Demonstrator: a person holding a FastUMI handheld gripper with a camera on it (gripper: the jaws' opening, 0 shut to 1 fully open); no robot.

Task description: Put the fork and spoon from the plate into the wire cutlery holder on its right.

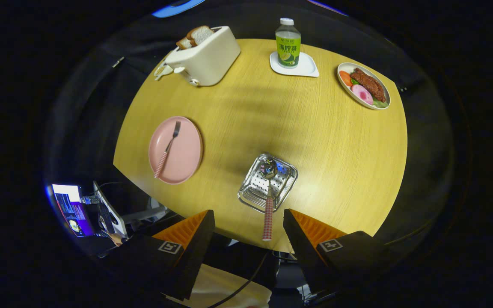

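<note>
With the spoon (268, 201) already lying in the wire cutlery holder (251, 190), the fork (167, 149) is still waiting on the plate (186, 160) while the tool (248, 220) is hovering with fingers apart, gripping nothing.

fork (167, 149) on plate (186, 162) | spoon (268, 194) in holder (253, 190), seemingly, right of plate | gripper (248, 226) spread, holding nothing

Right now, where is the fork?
The fork lies on the pink plate, left of the metal holder with the spoon, beyond the open tool.
</note>
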